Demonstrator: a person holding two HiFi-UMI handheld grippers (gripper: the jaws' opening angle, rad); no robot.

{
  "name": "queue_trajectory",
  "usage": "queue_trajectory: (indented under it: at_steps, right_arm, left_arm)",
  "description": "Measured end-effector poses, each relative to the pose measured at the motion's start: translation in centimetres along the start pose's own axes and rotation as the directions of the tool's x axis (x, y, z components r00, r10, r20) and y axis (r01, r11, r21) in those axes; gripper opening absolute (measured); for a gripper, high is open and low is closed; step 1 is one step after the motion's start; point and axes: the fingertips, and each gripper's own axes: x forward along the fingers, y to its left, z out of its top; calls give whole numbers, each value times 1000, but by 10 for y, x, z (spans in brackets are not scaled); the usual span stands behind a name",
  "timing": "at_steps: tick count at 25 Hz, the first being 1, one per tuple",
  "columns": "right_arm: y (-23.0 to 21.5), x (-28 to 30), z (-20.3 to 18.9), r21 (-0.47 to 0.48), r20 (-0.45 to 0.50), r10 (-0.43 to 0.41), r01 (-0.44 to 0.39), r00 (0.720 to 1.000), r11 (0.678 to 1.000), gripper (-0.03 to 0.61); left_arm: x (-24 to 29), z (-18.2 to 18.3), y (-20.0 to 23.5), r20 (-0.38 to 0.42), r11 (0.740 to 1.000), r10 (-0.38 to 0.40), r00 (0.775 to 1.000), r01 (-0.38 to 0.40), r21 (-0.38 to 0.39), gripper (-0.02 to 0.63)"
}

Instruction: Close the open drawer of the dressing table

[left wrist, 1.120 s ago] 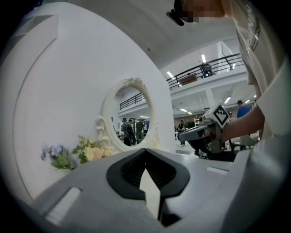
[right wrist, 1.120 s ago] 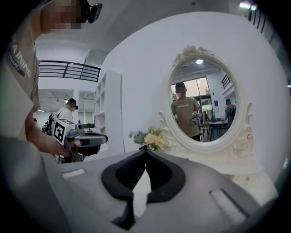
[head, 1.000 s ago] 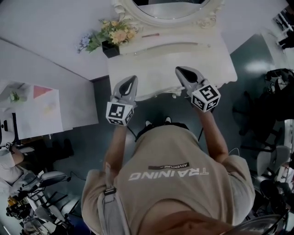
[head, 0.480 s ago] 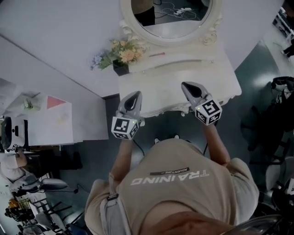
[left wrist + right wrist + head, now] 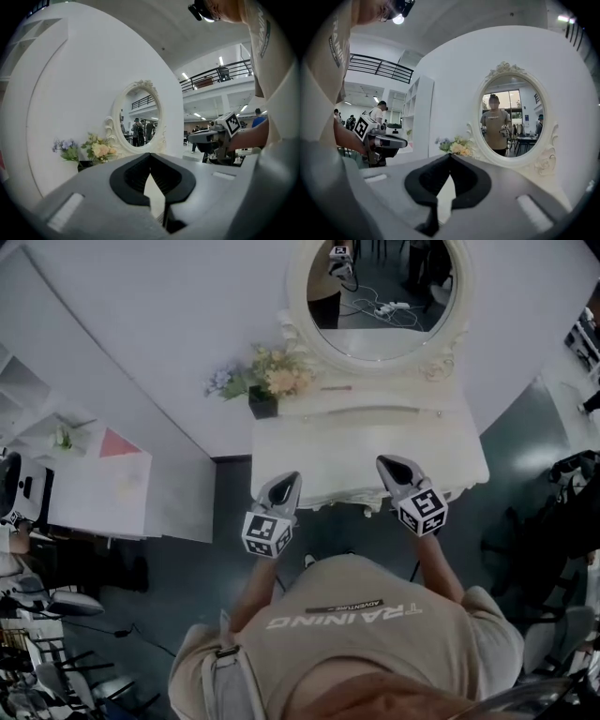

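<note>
The white dressing table [image 5: 366,451] stands against the wall under an oval mirror [image 5: 380,296]. From above only its top shows; no drawer front is visible in any view. My left gripper [image 5: 289,480] hangs at the table's front edge on the left, jaws shut and empty. My right gripper [image 5: 387,463] hovers just over the front edge on the right, also shut and empty. In the left gripper view the jaws [image 5: 150,155] meet at their tips, and in the right gripper view the jaws [image 5: 450,156] do too.
A bunch of flowers in a dark pot [image 5: 267,381] sits at the table's back left corner. A low white cabinet [image 5: 94,488] stands to the left. Chairs and gear [image 5: 562,502] crowd the right side and the lower left.
The view has drawn back from the dressing table. Both grippers have slid from over the tabletop to its front edge, staying shut.
</note>
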Motion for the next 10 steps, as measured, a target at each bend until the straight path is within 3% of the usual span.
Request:
queue_trajectory:
  at_steps: [10]
  right_arm:
    - [-3, -7, -26, 19, -34, 12, -11, 999, 1000, 5]
  left_arm:
    - [14, -4, -13, 9, 1000, -12, 1000, 12, 6, 6]
